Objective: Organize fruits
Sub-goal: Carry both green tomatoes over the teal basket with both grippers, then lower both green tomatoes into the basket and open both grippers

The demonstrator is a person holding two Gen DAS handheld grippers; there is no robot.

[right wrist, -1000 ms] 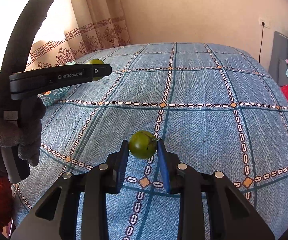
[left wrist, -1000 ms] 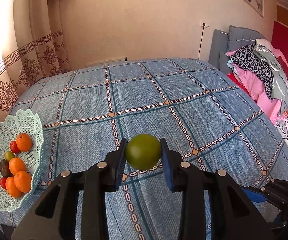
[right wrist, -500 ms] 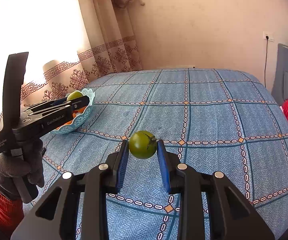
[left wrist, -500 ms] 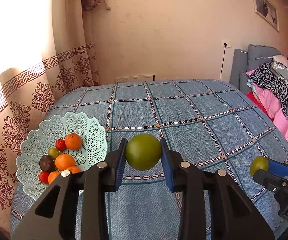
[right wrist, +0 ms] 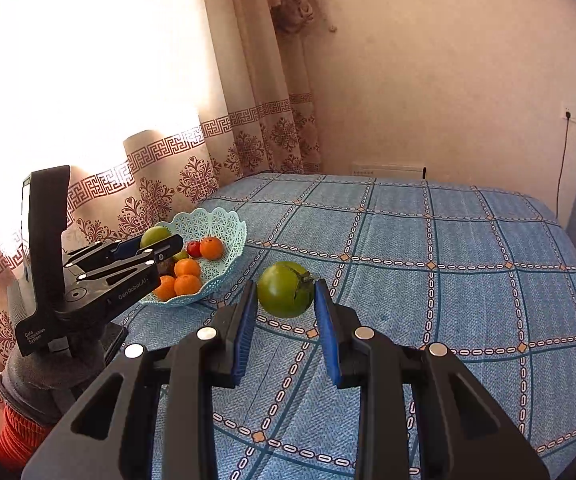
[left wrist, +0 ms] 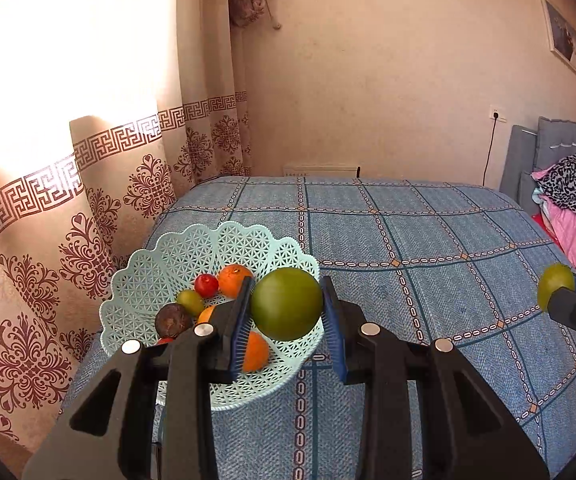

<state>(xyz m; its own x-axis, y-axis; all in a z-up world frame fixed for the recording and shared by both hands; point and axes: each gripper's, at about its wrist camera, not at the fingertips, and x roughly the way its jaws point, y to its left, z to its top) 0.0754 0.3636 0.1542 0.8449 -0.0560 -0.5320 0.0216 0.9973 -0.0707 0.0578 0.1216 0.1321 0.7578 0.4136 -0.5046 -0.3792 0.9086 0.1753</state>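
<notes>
My left gripper (left wrist: pixel 286 305) is shut on a smooth green fruit (left wrist: pixel 286 304), held in the air over the right side of a pale green lattice basket (left wrist: pixel 156 276). The basket sits at the bed's left edge and holds oranges (left wrist: pixel 234 274), a red fruit (left wrist: pixel 206 284), a small green one and a dark brown one. My right gripper (right wrist: pixel 286 296) is shut on a second green fruit (right wrist: pixel 285 294) with a stem, above the blue checked bedspread (right wrist: pixel 427 280). The right wrist view also shows the left gripper (right wrist: pixel 150 250) over the basket (right wrist: pixel 224 222).
A patterned curtain (left wrist: pixel 100 184) hangs close behind the basket on the left. The wall (left wrist: pixel 387 80) stands beyond the bed. A grey headboard and a pile of clothes (left wrist: pixel 575 204) lie at the right. A gloved hand (right wrist: pixel 48 376) with a red sleeve holds the left gripper.
Both grippers have swung left toward the basket with their green fruits. The left one now hangs over the basket, which was far off to the left a second ago.
</notes>
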